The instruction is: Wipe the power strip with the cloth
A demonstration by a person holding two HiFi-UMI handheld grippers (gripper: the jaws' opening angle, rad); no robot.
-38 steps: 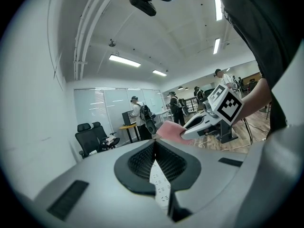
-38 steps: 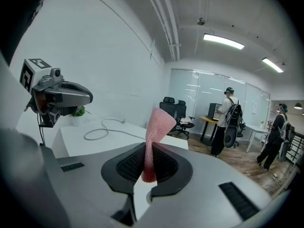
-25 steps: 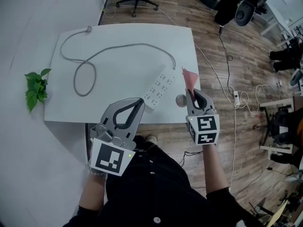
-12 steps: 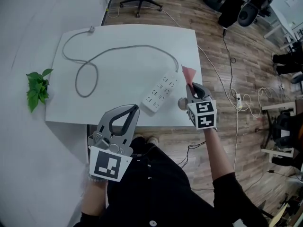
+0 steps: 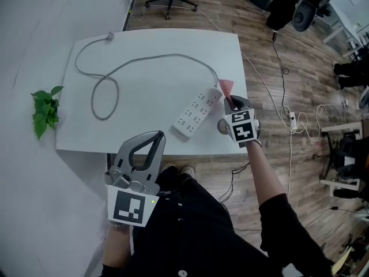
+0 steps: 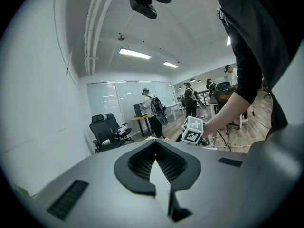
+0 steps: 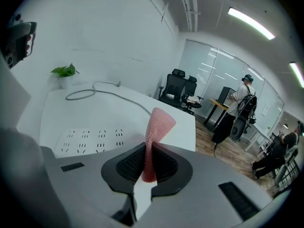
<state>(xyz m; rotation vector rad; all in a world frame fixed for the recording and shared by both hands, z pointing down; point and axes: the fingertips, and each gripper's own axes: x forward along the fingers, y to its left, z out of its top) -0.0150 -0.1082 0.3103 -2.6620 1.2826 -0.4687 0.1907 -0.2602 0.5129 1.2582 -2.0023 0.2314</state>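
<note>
The left gripper [image 5: 154, 136] had drawn back toward the person, off the near edge of the table [image 5: 155, 88], while the right gripper [image 5: 232, 100] had pushed forward along the table's right side. The left gripper's jaws were pressed together on nothing. The power strip [image 5: 198, 112] lay on the table near its right edge, its long axis running diagonally from near-left to far-right, where its cord [image 5: 144, 59] left it. The right gripper, clearly the nearer one, was clenched on the pink cloth [image 5: 226, 87], which stood upright just right of the strip's cord end. Whether cloth and strip touched could not be told. A small round grey thing [image 5: 220, 126] by that gripper was half hidden.
</note>
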